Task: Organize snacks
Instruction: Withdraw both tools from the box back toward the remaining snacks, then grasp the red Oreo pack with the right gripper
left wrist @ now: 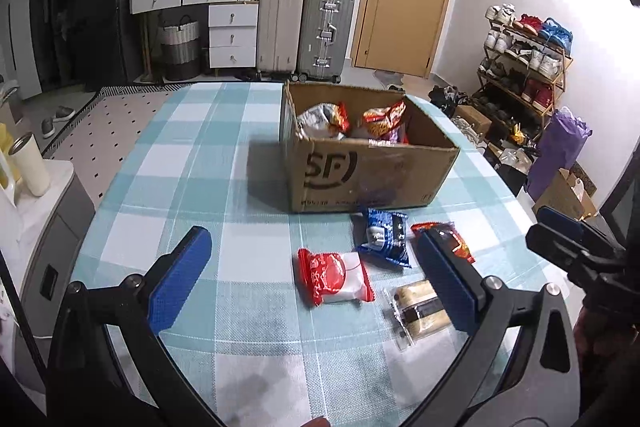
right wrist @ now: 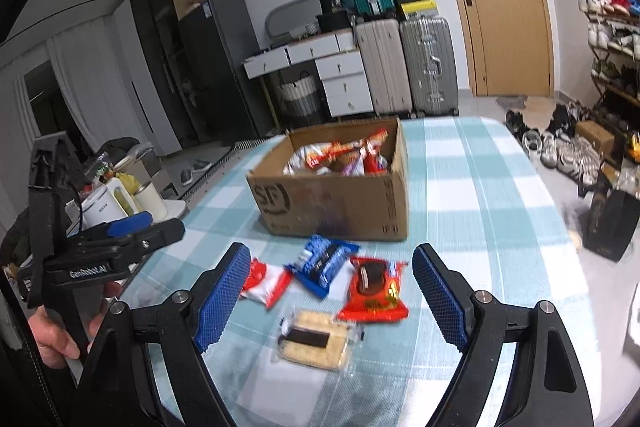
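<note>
Left wrist: left gripper (left wrist: 316, 285) spread wide, nothing grasped. Four snack packets (left wrist: 335, 282) lie on the table (left wrist: 192, 179) just in front of the cardboard box (left wrist: 360, 179). Right wrist: right gripper (right wrist: 332, 301) released, empty; same packets before the box, more snacks inside.

Checked table carrying a snack box and four loose packets

A table (left wrist: 168, 163) under a teal-and-white checked cloth is bearing an open cardboard box (left wrist: 372, 171) with snack bags showing inside it. In front of the box, four packets are lying flat on the cloth: a blue cookie packet (left wrist: 386, 237), a red-and-white packet (left wrist: 336, 279) beside it, a red-orange packet (right wrist: 374, 291) and, nearest the cameras, a clear-wrapped cracker sandwich (right wrist: 314, 341). The four are sitting close together, apart from the box.
</note>
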Tool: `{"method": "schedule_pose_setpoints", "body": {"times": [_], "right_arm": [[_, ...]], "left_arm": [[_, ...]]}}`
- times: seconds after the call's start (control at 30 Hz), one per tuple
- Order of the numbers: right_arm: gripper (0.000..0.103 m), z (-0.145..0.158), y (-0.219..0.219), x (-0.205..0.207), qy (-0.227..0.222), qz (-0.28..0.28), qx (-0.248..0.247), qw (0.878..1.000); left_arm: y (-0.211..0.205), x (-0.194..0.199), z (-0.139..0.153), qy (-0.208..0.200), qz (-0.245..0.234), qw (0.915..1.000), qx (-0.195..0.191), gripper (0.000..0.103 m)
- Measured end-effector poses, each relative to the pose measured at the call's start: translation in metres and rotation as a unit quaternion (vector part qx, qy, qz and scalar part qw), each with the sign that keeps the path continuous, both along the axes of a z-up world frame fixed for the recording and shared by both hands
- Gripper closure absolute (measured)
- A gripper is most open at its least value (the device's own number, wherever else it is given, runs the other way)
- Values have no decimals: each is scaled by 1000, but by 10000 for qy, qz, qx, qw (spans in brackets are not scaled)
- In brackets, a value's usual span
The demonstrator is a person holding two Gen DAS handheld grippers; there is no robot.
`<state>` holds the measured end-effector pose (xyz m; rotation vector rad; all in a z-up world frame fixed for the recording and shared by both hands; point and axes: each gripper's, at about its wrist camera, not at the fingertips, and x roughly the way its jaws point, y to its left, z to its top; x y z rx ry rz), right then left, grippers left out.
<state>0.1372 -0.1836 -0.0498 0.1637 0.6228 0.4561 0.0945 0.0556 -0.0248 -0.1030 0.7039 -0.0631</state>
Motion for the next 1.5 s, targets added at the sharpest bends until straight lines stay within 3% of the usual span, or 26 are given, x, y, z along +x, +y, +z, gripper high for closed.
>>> {"method": "schedule_pose_setpoints", "body": {"times": [0.8,1.1,1.2,1.27,1.37,1.5], "right_arm": [[19,-101,21,87,1064,97,-356,9936],[24,-112,36,111,1227,123,-624,9904],[36,-113,42,111,1173,105,-948,9885],[56,-113,46,111,1123,168,-1132,9871],[57,-112,52,108,1003,259,-1401,9847],[57,-107,48,102,823,200,-1319,9876]], "left_arm": [[8,43,-89,822,47,9965,-140,1],[17,55,-112,1079,110,9939,-181,1],[17,59,-115,1138,101,9933,-188,1],[16,62,-117,1171,98,9929,-181,1],[14,66,-120,1231,80,9922,-158,1],[10,71,-122,1296,23,9915,-145,1]]}}
